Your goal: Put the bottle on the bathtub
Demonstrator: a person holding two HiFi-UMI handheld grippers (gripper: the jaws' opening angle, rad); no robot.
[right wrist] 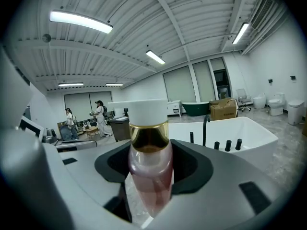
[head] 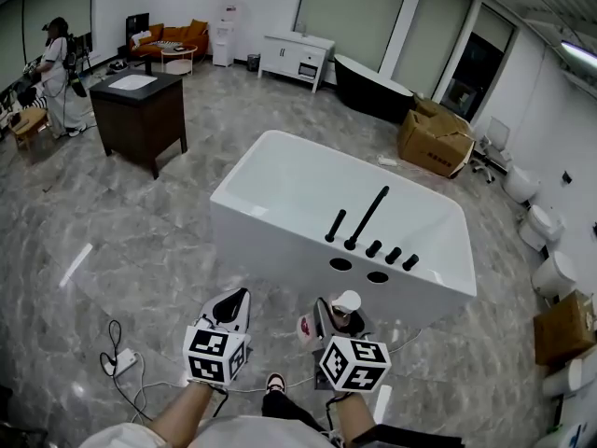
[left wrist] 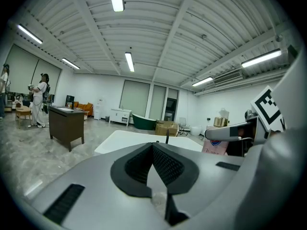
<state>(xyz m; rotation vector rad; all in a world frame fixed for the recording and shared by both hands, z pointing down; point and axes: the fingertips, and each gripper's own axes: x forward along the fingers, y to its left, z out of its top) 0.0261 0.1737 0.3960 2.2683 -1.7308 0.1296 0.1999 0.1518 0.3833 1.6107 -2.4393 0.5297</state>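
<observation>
A pink bottle [right wrist: 149, 166] with a gold collar and white cap stands between the jaws of my right gripper [right wrist: 151, 176], which is shut on it. In the head view that bottle [head: 343, 308] sits just short of the white bathtub [head: 280, 180], near its rim with the black faucet [head: 365, 218] and knobs. My left gripper [head: 233, 308] hangs beside it to the left, its jaws shut with nothing between them [left wrist: 152, 159]. In the left gripper view the bottle [left wrist: 216, 146] shows at the right, and the bathtub [left wrist: 124, 139] lies ahead.
A dark wooden vanity [head: 140, 110] stands at the back left, with a person [head: 58, 73] beyond it. Cardboard boxes [head: 434, 136] and a black bathtub [head: 373, 87] lie behind the white one. Toilets [head: 550, 241] line the right wall. A cable and power strip [head: 121, 362] lie on the floor.
</observation>
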